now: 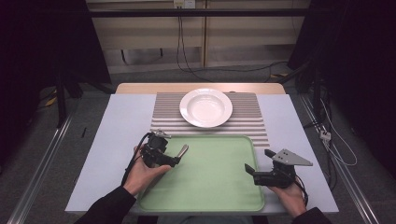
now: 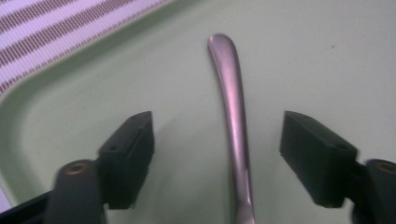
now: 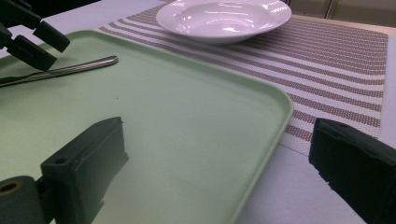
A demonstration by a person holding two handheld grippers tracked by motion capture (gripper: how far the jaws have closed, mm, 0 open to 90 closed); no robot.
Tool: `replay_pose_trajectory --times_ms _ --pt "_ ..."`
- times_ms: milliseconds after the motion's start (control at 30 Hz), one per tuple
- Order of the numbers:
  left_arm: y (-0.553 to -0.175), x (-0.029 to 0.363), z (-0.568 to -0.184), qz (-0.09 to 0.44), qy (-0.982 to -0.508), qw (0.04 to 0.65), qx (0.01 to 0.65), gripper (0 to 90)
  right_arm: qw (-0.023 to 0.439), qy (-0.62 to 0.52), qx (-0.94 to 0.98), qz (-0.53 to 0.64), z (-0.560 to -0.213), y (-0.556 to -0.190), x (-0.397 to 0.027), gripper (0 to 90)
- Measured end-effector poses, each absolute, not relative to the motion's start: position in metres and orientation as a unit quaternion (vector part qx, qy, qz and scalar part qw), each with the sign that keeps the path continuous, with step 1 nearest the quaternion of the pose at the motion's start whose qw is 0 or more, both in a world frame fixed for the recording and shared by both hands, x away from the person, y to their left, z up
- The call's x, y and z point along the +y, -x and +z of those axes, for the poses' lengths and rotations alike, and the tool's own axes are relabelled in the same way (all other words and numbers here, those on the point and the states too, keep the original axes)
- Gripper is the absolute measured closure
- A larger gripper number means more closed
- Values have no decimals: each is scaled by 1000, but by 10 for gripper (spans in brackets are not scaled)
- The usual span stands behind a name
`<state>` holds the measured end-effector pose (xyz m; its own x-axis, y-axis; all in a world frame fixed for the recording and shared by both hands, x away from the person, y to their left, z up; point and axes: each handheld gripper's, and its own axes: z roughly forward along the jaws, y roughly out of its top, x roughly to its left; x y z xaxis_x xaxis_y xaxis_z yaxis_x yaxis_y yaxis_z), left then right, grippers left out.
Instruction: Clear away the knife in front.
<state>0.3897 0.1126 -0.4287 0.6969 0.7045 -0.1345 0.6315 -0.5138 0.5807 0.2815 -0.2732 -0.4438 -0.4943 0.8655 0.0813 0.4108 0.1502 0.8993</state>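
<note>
A metal utensil's handle (image 1: 182,150) lies on the green tray (image 1: 205,205) near its left rim. In the left gripper view the handle (image 2: 232,107) runs up between the jaws of my left gripper (image 2: 219,128), which stand wide apart with neither pad touching it. The utensil's head is hidden below that view. The left gripper (image 1: 176,157) is open and points right over the tray. My right gripper (image 1: 258,160) hovers over the tray's right rim, open and holding nothing. From the right gripper view, the handle (image 3: 74,69) rests flat beside the left gripper (image 3: 32,39).
A white deep plate (image 1: 206,107) stands on a striped placemat (image 1: 254,123) behind the tray. The plate (image 3: 224,18) holds nothing. A pale mat (image 1: 112,140) covers the table, with floor rails and cables beyond its edges.
</note>
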Motion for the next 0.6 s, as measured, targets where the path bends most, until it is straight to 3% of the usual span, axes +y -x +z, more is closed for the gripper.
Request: replay_pose_trajectory --times_ms 67,167,300,367,400,433,600 --pt "-390 112 -428 80 -865 307 389 137 237 -443 720 479 -444 -282 -273 37" --pt "-387 113 -424 58 -874 327 355 124 236 -444 720 478 -443 -282 -273 37" --pt "-376 110 -421 63 -871 363 325 231 238 -441 721 477 -443 -282 -272 37" --pt "-371 107 -422 58 -872 371 314 344 239 -441 722 476 -443 -282 -272 36" --pt "-370 105 -422 58 -877 365 306 480 239 -441 722 476 -443 -282 -271 36" --pt "-369 103 -423 56 -883 357 300 545 239 -442 722 476 -443 -282 -271 37" --pt "-363 93 -429 63 -896 333 288 751 239 -442 722 476 -443 -281 -271 37"
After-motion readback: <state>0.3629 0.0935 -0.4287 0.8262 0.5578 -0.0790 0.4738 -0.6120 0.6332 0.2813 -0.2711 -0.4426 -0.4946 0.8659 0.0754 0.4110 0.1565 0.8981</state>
